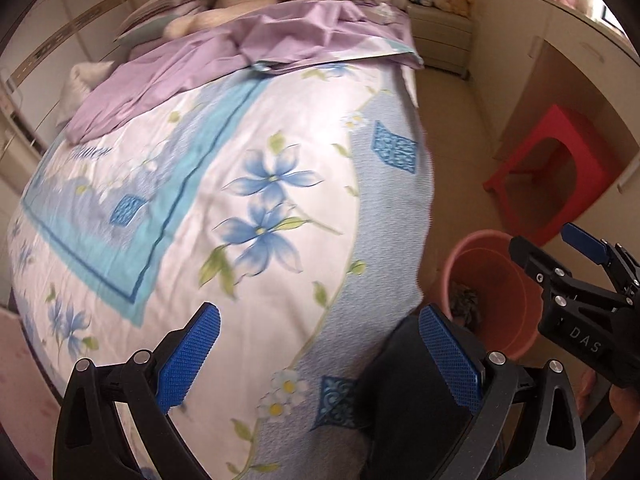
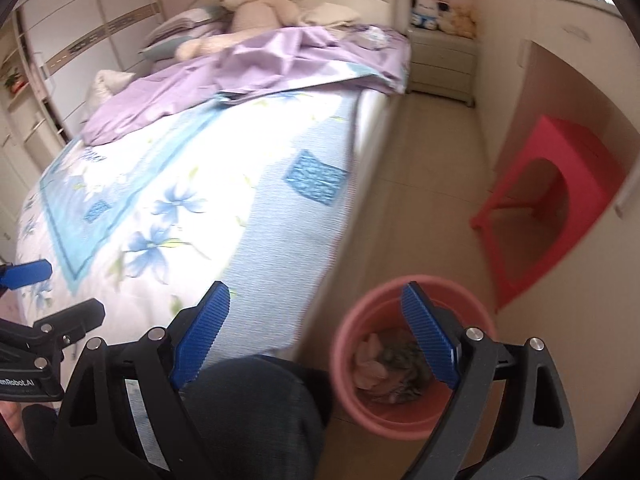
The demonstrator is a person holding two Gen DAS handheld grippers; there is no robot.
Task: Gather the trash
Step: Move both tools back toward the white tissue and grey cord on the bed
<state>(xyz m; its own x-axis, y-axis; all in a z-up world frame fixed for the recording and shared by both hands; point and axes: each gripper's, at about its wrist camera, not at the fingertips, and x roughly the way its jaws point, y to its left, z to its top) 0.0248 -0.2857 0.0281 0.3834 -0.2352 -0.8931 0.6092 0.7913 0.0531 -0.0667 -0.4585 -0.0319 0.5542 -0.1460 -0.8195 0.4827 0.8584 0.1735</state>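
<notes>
trash [image 2: 390, 364]: crumpled pale pink and grey-brown wads, lying in the bottom of the bin
bin [image 2: 348, 332]: pink plastic bucket on the floor, just beside the bed [image 1: 248, 184]
right tool [image 2: 318, 336]: jaws wide apart, nothing held, above the bin
left tool [image 1: 320, 360]: jaws wide apart, nothing held, over the flowered bedspread
</notes>
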